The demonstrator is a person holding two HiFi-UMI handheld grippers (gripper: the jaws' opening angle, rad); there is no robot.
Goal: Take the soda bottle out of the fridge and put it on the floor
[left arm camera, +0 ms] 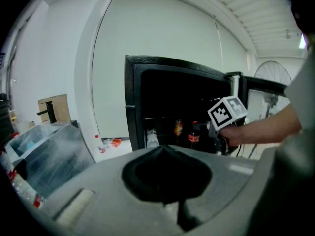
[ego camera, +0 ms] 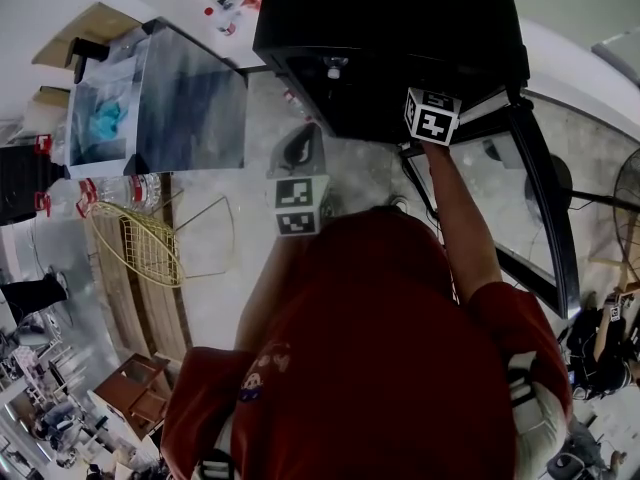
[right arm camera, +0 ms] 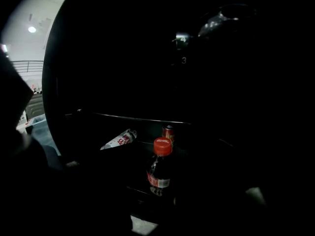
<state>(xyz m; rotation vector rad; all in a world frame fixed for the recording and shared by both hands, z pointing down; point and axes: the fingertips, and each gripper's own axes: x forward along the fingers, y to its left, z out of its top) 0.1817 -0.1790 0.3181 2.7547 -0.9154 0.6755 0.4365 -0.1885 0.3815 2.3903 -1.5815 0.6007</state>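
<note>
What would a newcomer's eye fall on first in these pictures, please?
The open black fridge dominates the top of the head view, with the right gripper reaching into it. Inside, a dark soda bottle with a red cap stands upright straight ahead of that gripper. A can stands behind it, and a second bottle lies to its left.

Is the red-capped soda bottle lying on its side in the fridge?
No, the soda bottle stands upright, cap up, in the fridge; the clear bottle behind it is tipped over.
</note>
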